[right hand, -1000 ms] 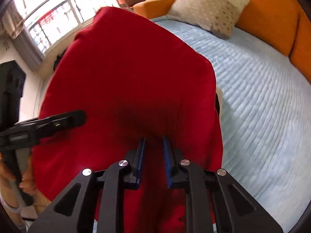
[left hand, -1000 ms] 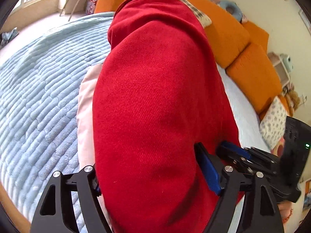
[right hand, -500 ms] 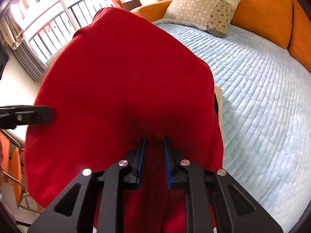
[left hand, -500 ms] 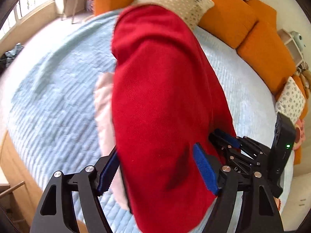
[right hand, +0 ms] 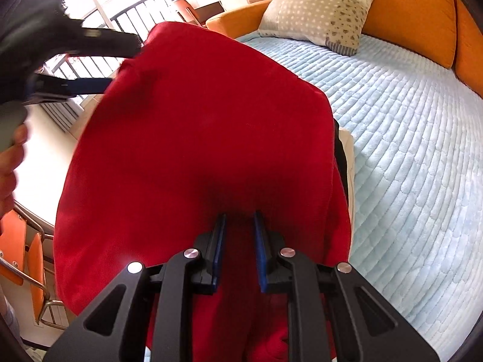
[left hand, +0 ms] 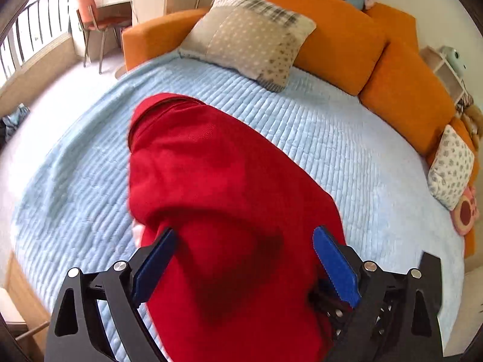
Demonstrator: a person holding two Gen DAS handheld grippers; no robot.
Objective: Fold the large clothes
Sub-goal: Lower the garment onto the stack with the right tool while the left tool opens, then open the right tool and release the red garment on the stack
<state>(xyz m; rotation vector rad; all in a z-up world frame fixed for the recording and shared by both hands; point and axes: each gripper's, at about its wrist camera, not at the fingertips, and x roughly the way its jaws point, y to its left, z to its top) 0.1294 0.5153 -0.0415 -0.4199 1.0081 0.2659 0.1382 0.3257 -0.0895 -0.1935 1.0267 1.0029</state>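
A large red garment point(left hand: 223, 199) hangs bunched above the light blue quilted bed point(left hand: 347, 138). A white and black lining shows at its edge point(right hand: 347, 150). My left gripper point(left hand: 244, 250) is open, its blue pads point(left hand: 335, 265) spread wide on either side of the cloth without pinching it. My right gripper point(right hand: 240, 241) is shut on a fold of the red garment point(right hand: 211, 138) and carries it. The left gripper also shows in the right wrist view point(right hand: 90, 60), open at the garment's upper left edge, with a hand on its handle.
Orange backrest cushions point(left hand: 341, 36) ring the bed's far side. A beige dotted pillow point(left hand: 247, 36) lies at the back, a second pillow point(left hand: 452, 169) at the right. A chair and desk point(left hand: 99, 15) stand by the railing. Orange chairs point(right hand: 21, 259) stand at the left.
My left gripper has opened and let go of the red garment, then drawn back. The cloth has dropped lower toward the bed. My right gripper keeps its grip.
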